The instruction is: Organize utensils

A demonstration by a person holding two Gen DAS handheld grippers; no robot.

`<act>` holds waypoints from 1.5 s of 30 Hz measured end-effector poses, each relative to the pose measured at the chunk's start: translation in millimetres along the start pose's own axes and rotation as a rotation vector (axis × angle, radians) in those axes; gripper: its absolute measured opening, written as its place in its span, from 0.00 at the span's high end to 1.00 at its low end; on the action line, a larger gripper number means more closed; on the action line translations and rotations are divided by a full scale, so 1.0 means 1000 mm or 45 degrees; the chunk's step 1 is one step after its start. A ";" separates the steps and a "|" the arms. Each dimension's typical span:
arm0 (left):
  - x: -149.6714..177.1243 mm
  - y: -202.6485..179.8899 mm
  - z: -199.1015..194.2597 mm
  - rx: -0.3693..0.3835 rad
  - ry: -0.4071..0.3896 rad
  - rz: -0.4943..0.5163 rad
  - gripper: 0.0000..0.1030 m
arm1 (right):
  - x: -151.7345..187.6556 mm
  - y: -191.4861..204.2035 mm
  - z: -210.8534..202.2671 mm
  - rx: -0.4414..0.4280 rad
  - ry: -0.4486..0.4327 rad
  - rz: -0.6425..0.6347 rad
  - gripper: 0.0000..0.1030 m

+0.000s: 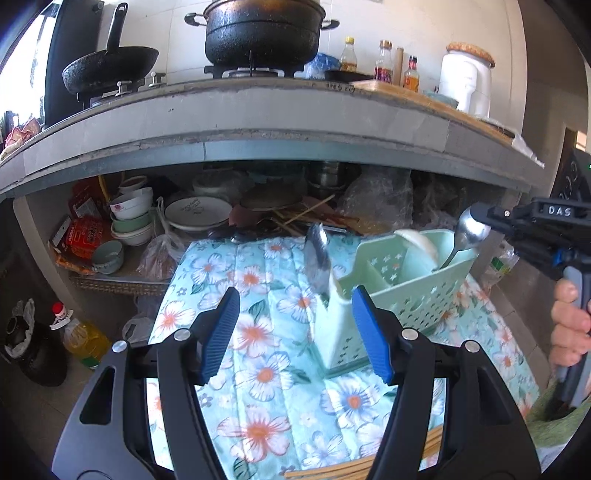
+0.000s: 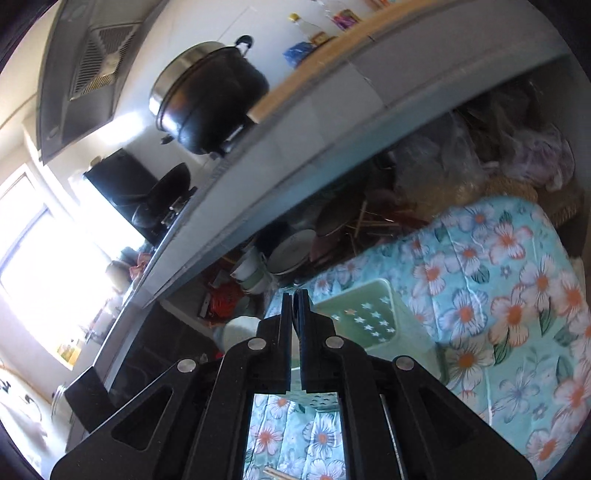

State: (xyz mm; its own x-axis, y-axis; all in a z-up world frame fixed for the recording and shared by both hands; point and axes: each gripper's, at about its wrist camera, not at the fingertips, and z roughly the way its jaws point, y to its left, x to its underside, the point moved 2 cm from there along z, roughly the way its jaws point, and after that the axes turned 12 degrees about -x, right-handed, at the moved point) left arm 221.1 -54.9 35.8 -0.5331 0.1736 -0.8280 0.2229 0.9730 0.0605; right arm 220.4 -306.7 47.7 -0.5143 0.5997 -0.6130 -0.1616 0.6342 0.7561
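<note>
The left wrist view sits low and close over the floral cloth, looking ahead and slightly down toward the green caddy at one o'clock and the table at twelve. The right wrist view is rolled, so the table runs diagonally, and seems to hover just behind the caddy. Both share cloth, caddy and black pot.

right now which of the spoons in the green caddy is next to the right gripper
The shiny metal spoon standing in the green caddy's far compartment, its bowl right beside the right gripper. The other metal spoon is blurred, at the caddy's near corner.
</note>
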 end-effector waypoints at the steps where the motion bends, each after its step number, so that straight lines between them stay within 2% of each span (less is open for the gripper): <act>1: 0.001 0.000 0.001 -0.011 0.020 0.008 0.42 | 0.003 -0.005 0.001 0.010 -0.011 0.017 0.97; 6: 0.002 -0.001 0.000 -0.069 0.047 0.026 0.42 | 0.012 -0.018 0.004 0.061 -0.055 0.042 0.97; 19: 0.000 -0.011 -0.007 -0.105 0.058 0.035 0.41 | 0.007 -0.002 0.000 0.283 -0.059 -0.143 0.94; 29: -0.002 -0.008 -0.011 -0.134 0.050 0.039 0.38 | 0.005 0.005 -0.009 0.363 -0.108 -0.192 0.74; 37: -0.001 -0.006 -0.013 -0.149 0.053 0.034 0.38 | 0.002 0.012 -0.021 0.365 -0.155 -0.206 0.62; 45: -0.001 -0.006 -0.014 -0.152 0.053 0.034 0.37 | 0.002 0.018 -0.028 0.353 -0.165 -0.222 0.57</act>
State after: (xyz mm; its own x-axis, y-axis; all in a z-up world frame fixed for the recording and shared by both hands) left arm 208.3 -59.1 43.8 -0.5621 0.2037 -0.8016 0.1404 0.9786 0.1503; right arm 193.3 -307.5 66.5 -0.3851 0.5164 -0.7649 0.0061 0.8302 0.5574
